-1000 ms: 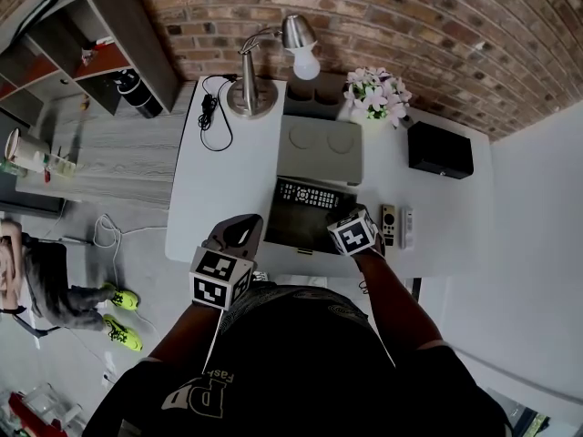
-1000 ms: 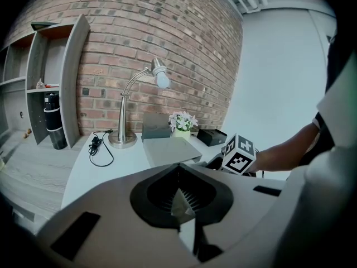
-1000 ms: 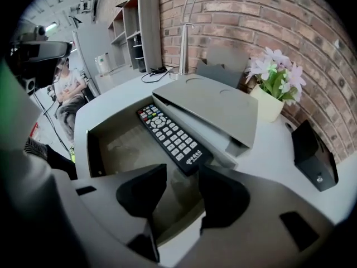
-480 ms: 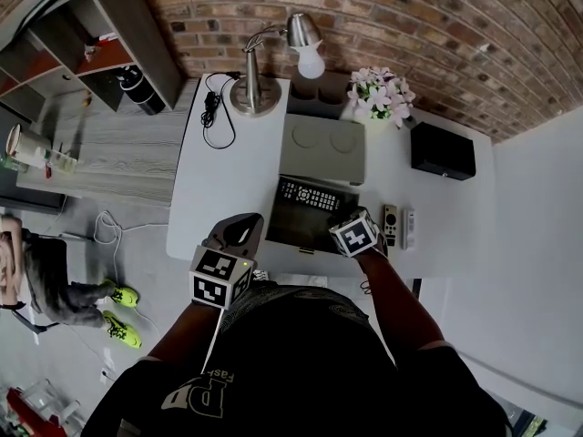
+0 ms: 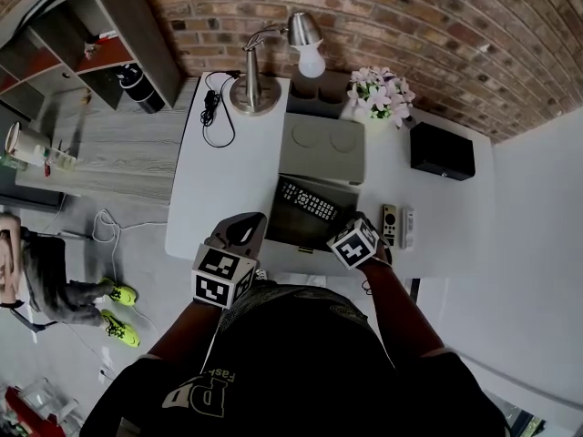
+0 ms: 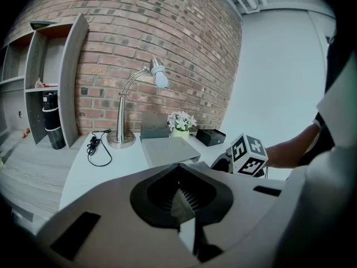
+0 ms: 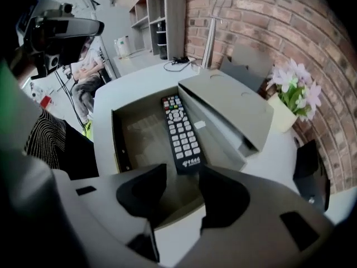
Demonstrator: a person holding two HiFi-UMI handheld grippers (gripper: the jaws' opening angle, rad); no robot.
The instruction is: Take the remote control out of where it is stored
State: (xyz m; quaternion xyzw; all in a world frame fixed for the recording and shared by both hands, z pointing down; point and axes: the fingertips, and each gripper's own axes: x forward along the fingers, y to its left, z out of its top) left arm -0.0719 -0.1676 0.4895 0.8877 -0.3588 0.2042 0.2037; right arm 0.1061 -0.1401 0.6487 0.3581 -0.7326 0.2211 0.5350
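Your right gripper (image 7: 183,178) clamps the remote control (image 7: 178,130) by its near end — rest extends ahead. Left gripper (image 6: 179,190): closed, empty.

The left tool (image 6: 179,197) is held low in front of the body. It is angled somewhat downward, and its jaws are closed together with nothing between them. The right forearm (image 5: 393,300) reaches forward. At its end the right tool (image 7: 183,184) points steeply down, its jaws gripping the near end of the remote control (image 7: 179,132).
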